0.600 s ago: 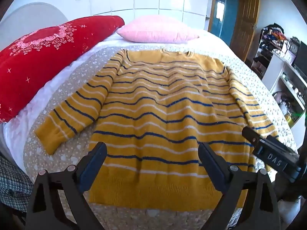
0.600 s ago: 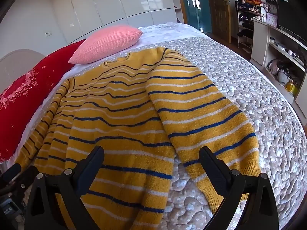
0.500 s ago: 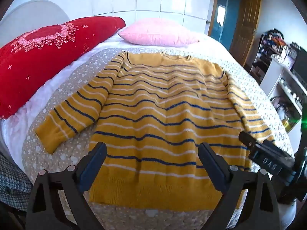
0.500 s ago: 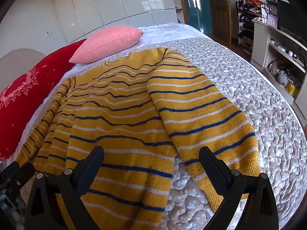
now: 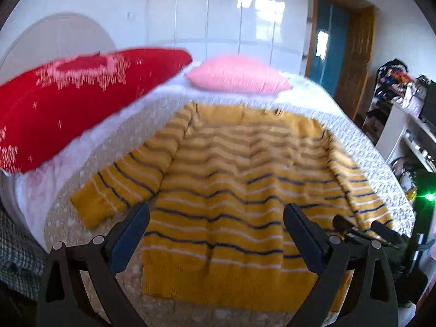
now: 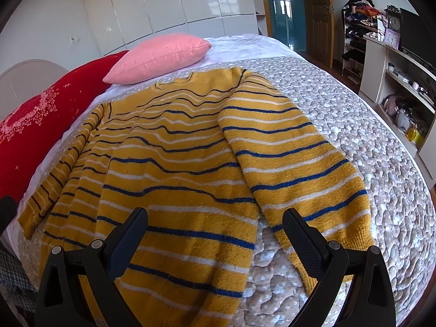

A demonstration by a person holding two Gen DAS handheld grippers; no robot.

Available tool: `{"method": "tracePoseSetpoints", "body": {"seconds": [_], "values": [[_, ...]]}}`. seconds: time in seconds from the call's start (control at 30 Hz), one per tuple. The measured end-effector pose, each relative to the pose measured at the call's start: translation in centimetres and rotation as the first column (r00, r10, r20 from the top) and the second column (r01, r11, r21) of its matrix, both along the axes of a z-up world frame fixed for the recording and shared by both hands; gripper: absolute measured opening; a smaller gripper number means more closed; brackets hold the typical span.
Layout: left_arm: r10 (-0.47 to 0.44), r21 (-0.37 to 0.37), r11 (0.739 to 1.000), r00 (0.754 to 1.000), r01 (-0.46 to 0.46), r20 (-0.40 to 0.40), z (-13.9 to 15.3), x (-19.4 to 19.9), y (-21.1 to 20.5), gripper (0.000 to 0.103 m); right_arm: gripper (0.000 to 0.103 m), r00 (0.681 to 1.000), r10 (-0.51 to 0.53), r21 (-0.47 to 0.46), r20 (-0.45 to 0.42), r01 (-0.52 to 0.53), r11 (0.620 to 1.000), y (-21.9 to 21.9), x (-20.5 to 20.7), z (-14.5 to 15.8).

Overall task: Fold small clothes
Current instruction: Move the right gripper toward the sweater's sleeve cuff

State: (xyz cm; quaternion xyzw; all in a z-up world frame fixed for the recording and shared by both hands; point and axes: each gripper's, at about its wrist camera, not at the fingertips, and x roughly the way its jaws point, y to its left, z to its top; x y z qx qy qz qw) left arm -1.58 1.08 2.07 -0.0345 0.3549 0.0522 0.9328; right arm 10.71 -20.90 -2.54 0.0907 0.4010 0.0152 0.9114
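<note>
A yellow sweater (image 5: pixel 231 185) with blue and white stripes lies flat and spread on the bed, both sleeves out to the sides. It also shows in the right wrist view (image 6: pixel 177 163), with its right sleeve (image 6: pixel 297 169) nearest. My left gripper (image 5: pixel 216 226) is open and empty, held above the sweater's hem. My right gripper (image 6: pixel 215 231) is open and empty, above the hem beside the right sleeve's cuff. The right gripper also shows in the left wrist view (image 5: pixel 365 230) at the bed's right edge.
A red pillow (image 5: pixel 68 103) and a pink pillow (image 5: pixel 237 75) lie at the head of the bed. The grey quilted bedspread (image 6: pixel 381 163) extends right of the sweater. White shelves (image 6: pixel 403 81) with clutter stand at the right. A wooden door (image 6: pixel 318 13) is behind.
The left gripper has pulled back and tilted up, so the sweater sits lower and farther in its blurred view. The right gripper has moved slightly closer to the sweater. Both stay open.
</note>
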Motion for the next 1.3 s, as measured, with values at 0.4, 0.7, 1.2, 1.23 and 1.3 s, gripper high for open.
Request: {"method": "tracePoseSetpoints", "body": {"seconds": [0.4,0.7,1.2,1.23,1.3], "values": [[-0.031,-0.083,0.996,0.986,0.018,-0.165,-2.8,0.9,0.5,0.098,0.101,1.0,0.002,-0.001,-0.016,-0.002,1.0,0.2,0.2,-0.9],[-0.026,-0.072,0.997,0.982,0.013,-0.185,-3.4,1.5,0.5,0.098,0.101,1.0,0.004,-0.003,-0.021,-0.004,1.0,0.2,0.4,-1.2],[-0.051,-0.053,0.998,0.982,0.042,-0.18,-3.5,1.3,-0.3,0.098,0.101,0.999,0.0,0.001,-0.034,0.0,1.0,0.0,0.5,-1.7],[-0.052,-0.054,0.998,0.982,0.043,-0.18,-3.5,1.3,-0.3,0.098,0.101,0.999,0.001,0.001,-0.035,-0.001,1.0,0.0,0.5,-1.7],[-0.052,-0.056,0.998,0.982,0.042,-0.18,-3.5,1.3,-0.4,0.098,0.101,0.999,0.001,0.002,-0.036,-0.001,1.0,0.0,0.5,-1.8]]}}
